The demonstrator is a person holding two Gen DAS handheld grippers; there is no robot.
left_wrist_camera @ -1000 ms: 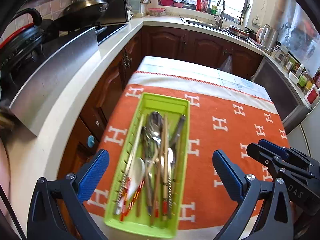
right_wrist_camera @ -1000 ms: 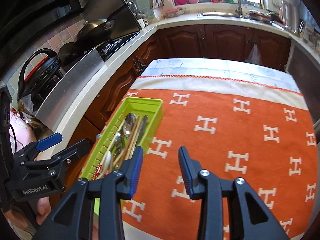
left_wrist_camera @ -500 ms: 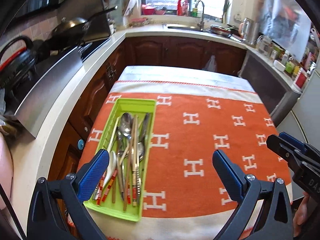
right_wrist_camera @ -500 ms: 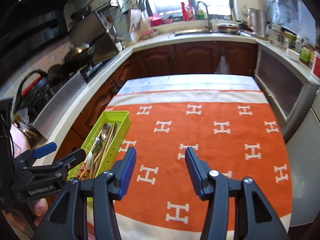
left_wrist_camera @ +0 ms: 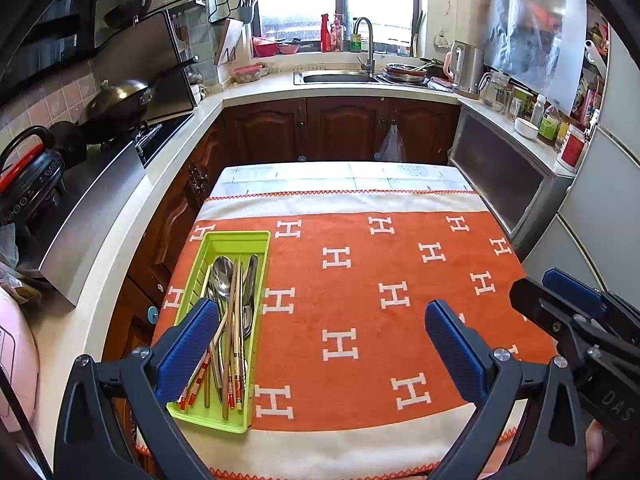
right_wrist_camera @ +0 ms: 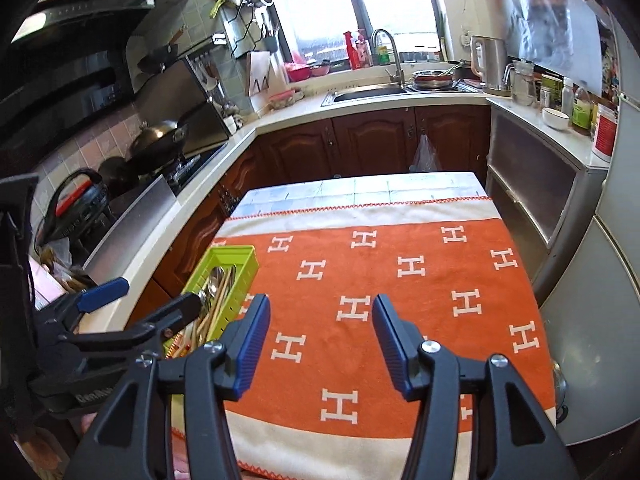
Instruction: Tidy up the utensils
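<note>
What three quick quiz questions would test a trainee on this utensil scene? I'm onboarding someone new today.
1. True or false: the green tray sits on the orange cloth.
2. What lies in the tray? A) plates B) spoons and chopsticks C) cups
3. Fill in: the left hand-held gripper and right hand-held gripper both hold ____.

Key: 1 true; 2 B; 3 nothing, jaws open.
</note>
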